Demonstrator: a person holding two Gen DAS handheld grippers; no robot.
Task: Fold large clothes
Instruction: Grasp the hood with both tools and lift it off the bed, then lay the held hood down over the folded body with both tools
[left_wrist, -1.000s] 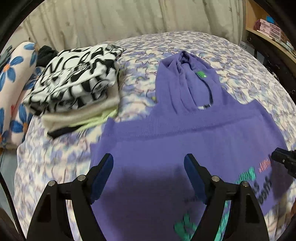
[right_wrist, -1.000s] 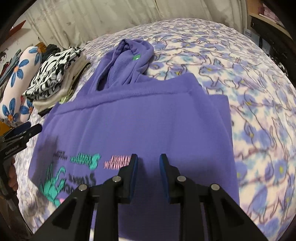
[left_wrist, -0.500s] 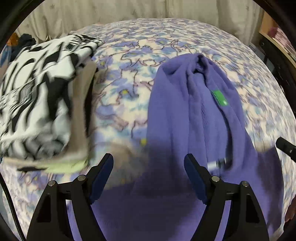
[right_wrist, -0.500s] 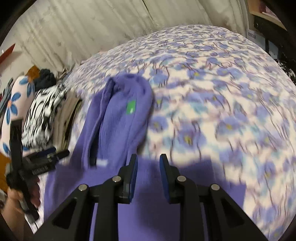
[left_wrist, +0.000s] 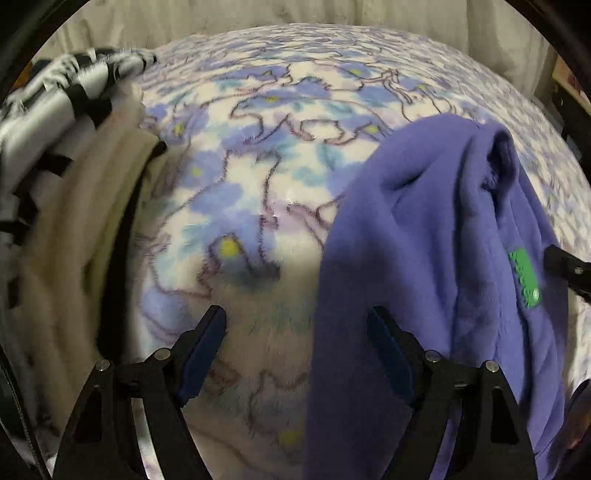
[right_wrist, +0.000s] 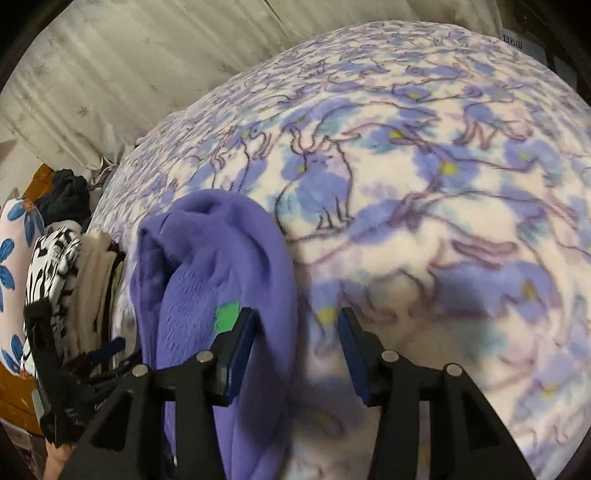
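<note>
The purple hoodie lies on the bed, and only its hood (left_wrist: 436, 229) with a green tag (left_wrist: 524, 277) shows. In the right wrist view the hood (right_wrist: 207, 266) lies at lower left. My left gripper (left_wrist: 295, 332) is open and empty, low over the blanket at the hood's left edge; its right finger is at the purple cloth. My right gripper (right_wrist: 295, 328) is open and empty at the hood's right edge, its left finger by the green tag (right_wrist: 227, 314). The right gripper's tip (left_wrist: 565, 266) shows at the left view's right edge. The left gripper (right_wrist: 74, 369) shows at lower left in the right view.
A floral fleece blanket (right_wrist: 424, 184) covers the bed. A stack of folded clothes (left_wrist: 55, 184), black-and-white on top and beige below, lies left of the hood. A flowered pillow (right_wrist: 11, 258) and dark clothing (right_wrist: 70, 199) lie further left. Curtains (right_wrist: 110, 74) hang behind.
Both grippers have moved forward from the hoodie's body up to its hood. The right gripper has opened from nearly closed to wide. The left gripper stays open.
</note>
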